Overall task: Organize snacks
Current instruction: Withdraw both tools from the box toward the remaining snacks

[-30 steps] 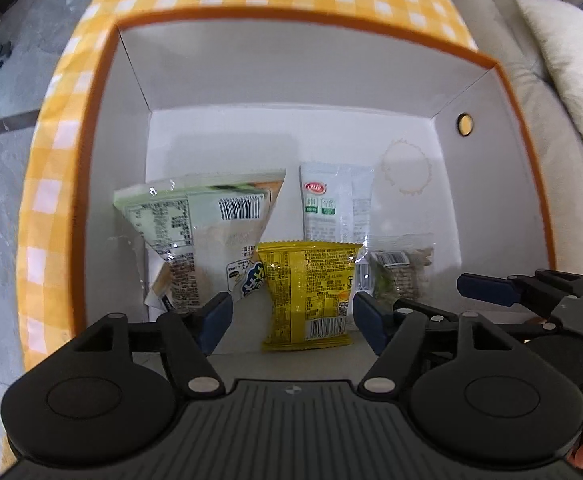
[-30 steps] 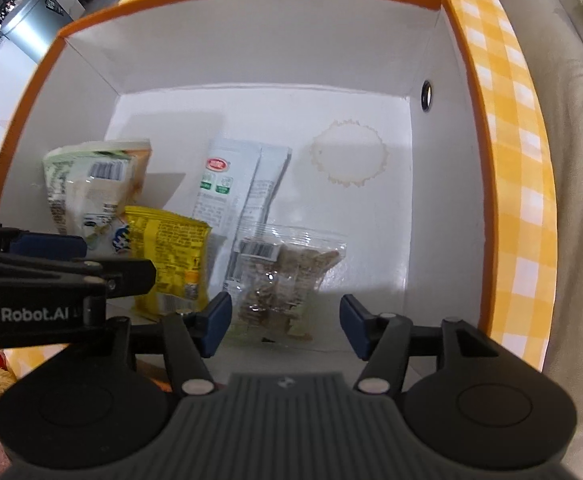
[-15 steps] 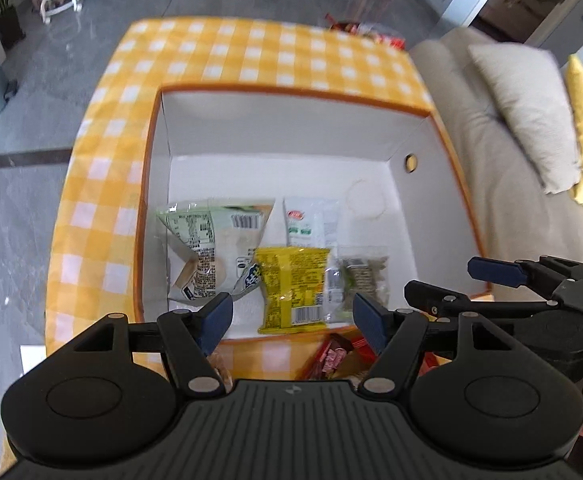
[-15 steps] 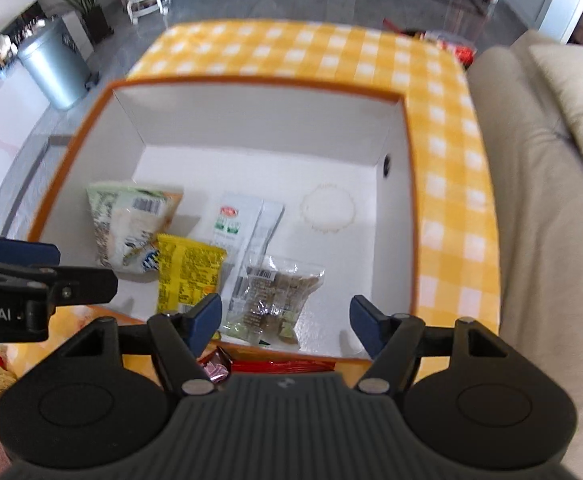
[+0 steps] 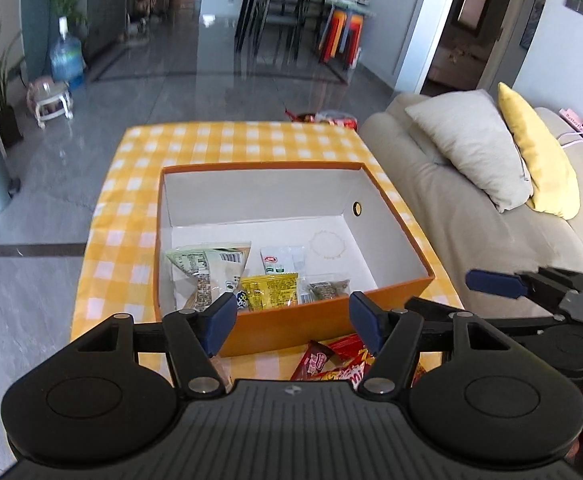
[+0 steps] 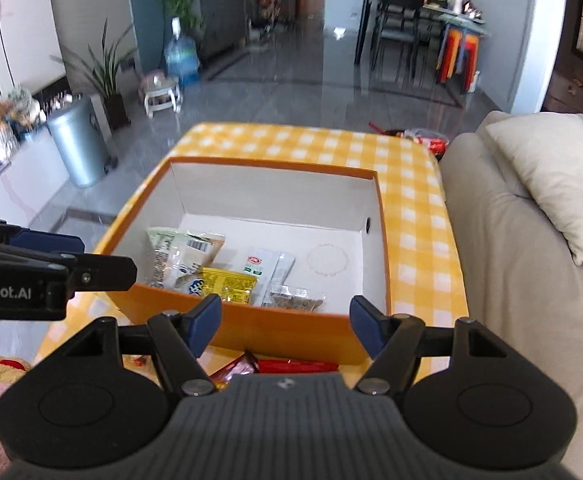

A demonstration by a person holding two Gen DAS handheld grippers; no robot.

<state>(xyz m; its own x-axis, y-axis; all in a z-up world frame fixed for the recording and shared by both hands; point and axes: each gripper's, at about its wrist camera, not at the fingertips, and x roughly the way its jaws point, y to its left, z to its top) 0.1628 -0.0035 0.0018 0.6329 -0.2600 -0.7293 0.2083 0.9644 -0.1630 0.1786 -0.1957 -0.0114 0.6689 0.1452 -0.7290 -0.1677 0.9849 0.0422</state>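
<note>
Red snack packets [image 5: 333, 362] lie on the table just below both empty grippers – left gripper [image 5: 293, 322] closing, right gripper [image 6: 285, 322] open – before the box [image 5: 291, 322]

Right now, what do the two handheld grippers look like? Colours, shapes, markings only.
The left gripper and the right gripper match: matte black plastic, ribbed centre housing with a small logo, round disc hubs either side, angled black link arms with silver pivot pins, blue pads on the fingertips. White "Robot.AI" lettering shows on the left gripper's side in the right wrist view. No cables visible.
</note>
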